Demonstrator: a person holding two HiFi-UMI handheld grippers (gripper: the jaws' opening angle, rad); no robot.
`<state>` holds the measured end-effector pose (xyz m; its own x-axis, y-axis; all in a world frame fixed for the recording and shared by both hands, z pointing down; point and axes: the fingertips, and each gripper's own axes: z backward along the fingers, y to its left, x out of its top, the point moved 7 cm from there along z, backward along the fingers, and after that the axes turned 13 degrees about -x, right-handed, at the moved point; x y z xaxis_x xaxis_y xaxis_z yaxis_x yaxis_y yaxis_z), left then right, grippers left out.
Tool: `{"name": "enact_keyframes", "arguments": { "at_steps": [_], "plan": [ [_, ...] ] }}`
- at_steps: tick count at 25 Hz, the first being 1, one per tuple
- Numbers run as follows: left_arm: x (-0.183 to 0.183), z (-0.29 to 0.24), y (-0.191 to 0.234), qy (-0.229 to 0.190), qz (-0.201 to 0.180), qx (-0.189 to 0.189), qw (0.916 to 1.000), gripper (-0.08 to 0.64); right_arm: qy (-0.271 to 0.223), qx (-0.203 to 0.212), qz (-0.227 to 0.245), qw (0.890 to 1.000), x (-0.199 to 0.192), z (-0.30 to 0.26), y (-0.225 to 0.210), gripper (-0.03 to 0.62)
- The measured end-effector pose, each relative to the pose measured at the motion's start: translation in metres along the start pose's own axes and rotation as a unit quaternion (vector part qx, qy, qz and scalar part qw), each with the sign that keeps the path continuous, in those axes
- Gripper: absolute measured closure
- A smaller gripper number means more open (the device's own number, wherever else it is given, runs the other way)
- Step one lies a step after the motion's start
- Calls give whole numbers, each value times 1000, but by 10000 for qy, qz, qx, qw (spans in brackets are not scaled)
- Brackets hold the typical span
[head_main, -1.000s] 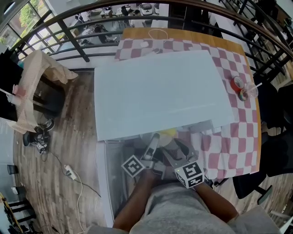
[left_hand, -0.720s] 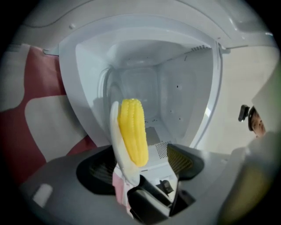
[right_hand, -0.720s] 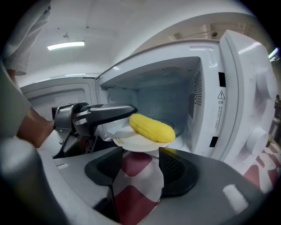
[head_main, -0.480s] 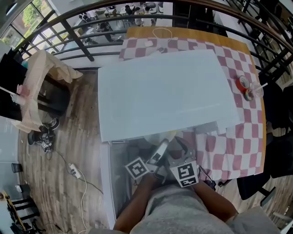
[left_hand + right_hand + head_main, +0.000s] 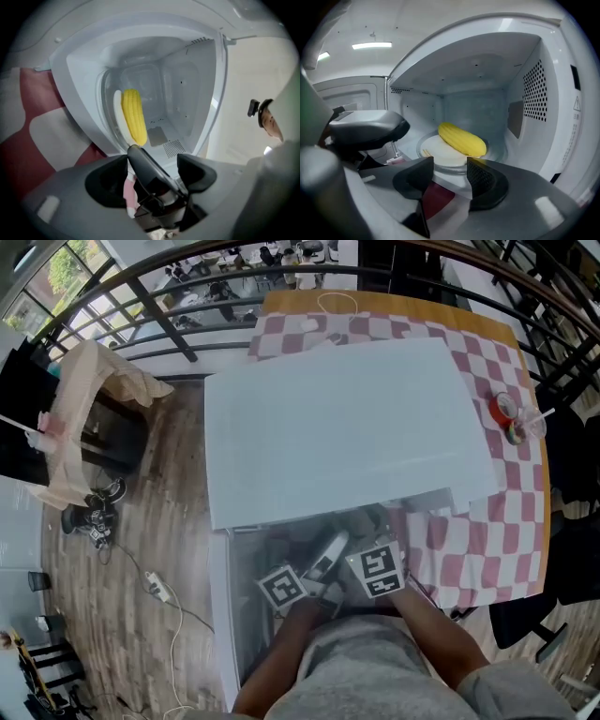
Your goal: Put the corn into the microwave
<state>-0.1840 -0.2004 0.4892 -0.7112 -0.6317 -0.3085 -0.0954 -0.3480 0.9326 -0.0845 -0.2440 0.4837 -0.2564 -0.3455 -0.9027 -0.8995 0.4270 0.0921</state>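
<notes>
The yellow corn (image 5: pixel 461 139) lies on a white plate (image 5: pixel 440 152) on the glass turntable inside the white microwave (image 5: pixel 347 427). It also shows in the left gripper view as a yellow cob (image 5: pixel 133 117). My right gripper (image 5: pixel 450 165) is open just before the cavity with nothing between its jaws, which have just been closing a little. My left gripper (image 5: pixel 154 164) is open beside it and also just closed slightly. A dark bar crosses its gap, and I cannot tell what it belongs to. In the head view both marker cubes (image 5: pixel 376 571) sit before the opening, and the corn is hidden.
The microwave door (image 5: pixel 239 615) stands open toward the lower left. A red-and-white chequered cloth (image 5: pixel 487 540) covers the table, with a red roll (image 5: pixel 504 411) at the right. A stand draped with beige cloth (image 5: pixel 84 399) and a floor cable (image 5: pixel 155 592) are at the left.
The right gripper has moved forward toward the microwave opening. The left one has rolled a little in place. The corn seen at the opening earlier is out of the head view now.
</notes>
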Motion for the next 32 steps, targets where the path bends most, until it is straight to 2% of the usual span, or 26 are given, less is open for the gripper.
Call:
{"name": "enact_keyframes", "arguments": {
  "at_steps": [6, 7, 9, 12, 14, 18, 20, 22, 26, 32],
  "plan": [
    [-1, 0, -2, 81, -54, -83, 9999, 256, 19, 39, -3, 10000, 7, -12, -2, 377],
    [-1, 1, -2, 113, -84, -77, 9999, 266, 10, 49, -4, 10000, 7, -11, -2, 390],
    [-1, 3, -4, 165, -155, -89, 9997, 292, -74, 112, -27, 9999, 9, -3, -5, 501],
    [-4, 1, -7, 181, -294, -155, 9993, 306, -279, 193, -86, 9994, 12, 18, -11, 520],
    [-6, -3, -11, 241, -507, -167, 9983, 326, -417, 127, -109, 9990, 15, 36, -17, 545],
    [-15, -12, -23, 580, -1244, -24, 9905, 398, -633, -116, -117, 9979, 21, 75, -31, 592],
    [-18, -16, -31, 712, -1765, 231, 9815, 469, -768, -190, -140, 9968, 31, 93, -38, 592],
    [-20, -17, -40, 811, -2364, 623, 9663, 549, -890, -265, -179, 9955, 40, 111, -46, 592],
    [-25, -21, -58, 940, -3213, 1075, 9361, 549, -976, -422, -303, 9939, 55, 146, -65, 592],
    [-38, -29, -87, 1179, -3973, 1118, 9032, 549, -965, -596, -501, 9923, 66, 187, -85, 592]
  ]
}}
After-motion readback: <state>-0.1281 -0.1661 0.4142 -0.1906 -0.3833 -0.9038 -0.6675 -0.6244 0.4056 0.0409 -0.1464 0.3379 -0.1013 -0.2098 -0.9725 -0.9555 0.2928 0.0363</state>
